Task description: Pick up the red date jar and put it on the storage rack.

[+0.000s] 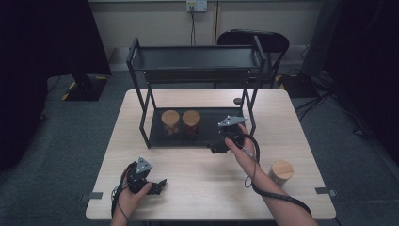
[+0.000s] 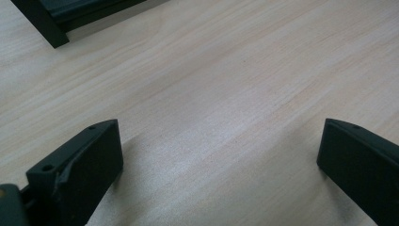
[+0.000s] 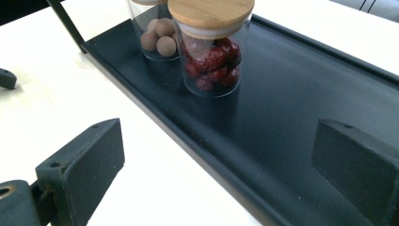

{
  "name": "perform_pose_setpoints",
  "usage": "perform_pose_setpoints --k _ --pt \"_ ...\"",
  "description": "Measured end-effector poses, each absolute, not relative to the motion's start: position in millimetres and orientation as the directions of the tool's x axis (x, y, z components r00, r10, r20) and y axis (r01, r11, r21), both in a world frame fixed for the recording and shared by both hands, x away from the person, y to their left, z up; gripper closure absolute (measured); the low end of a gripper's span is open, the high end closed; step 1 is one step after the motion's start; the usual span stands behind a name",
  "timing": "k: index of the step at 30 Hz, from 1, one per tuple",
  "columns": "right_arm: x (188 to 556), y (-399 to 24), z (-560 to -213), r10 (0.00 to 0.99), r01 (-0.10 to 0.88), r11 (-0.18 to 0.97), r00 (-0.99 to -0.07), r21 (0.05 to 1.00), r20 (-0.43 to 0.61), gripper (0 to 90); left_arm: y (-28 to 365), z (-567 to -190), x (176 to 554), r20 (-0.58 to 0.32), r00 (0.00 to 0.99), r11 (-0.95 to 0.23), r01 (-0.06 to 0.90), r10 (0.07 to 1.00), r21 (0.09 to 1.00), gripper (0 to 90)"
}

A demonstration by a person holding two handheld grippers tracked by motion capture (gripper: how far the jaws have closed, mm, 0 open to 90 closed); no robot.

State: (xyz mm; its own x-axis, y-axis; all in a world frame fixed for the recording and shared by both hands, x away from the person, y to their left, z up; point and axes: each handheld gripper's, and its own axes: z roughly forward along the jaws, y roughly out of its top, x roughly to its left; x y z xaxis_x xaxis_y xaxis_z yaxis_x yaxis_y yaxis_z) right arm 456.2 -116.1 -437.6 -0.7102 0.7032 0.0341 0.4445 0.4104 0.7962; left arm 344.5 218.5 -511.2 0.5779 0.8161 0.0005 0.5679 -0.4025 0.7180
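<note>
At the bottom left of the high view, the left gripper (image 1: 157, 184) is resting low on the pale wooden table (image 1: 197, 188), and in the left gripper view its two black jaws are standing wide apart with only bare wood between them. A little higher, at the lower right of the same view, a glass jar with a round bamboo lid (image 1: 281, 171) is standing alone on the table, just right of the person's right forearm.

Above the middle of the frame, the right gripper (image 1: 217, 148) is hovering at the front edge of the black metal two-level shelf rack (image 1: 141, 117). In the right gripper view its jaws are also spread wide and are holding nothing.

The glass jar with red dried fruit and a bamboo lid (image 3: 211, 47) is standing upright on the lower black tray, in the upper middle of the right gripper view, ahead of the open jaws and slightly toward the left one. Touching or almost touching it behind, the glass jar with brown round balls (image 3: 155, 33) is sitting farther toward the upper left.

The right gripper is clearly the nearer one to the red jar. The jar's long axis is vertical, so I judge the jaws would need to come forward level, one on each side of the glass.
</note>
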Motion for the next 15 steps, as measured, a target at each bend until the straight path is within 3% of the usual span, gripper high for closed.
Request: perform_pose_setpoints --k 15 --pt "440.6 -128.1 -434.6 0.686 0.442 0.428 -0.727 0.788 0.035 2.5 218.5 -511.2 344.5 0.001 0.578 -0.403 0.568 0.816 0.718 0.3"
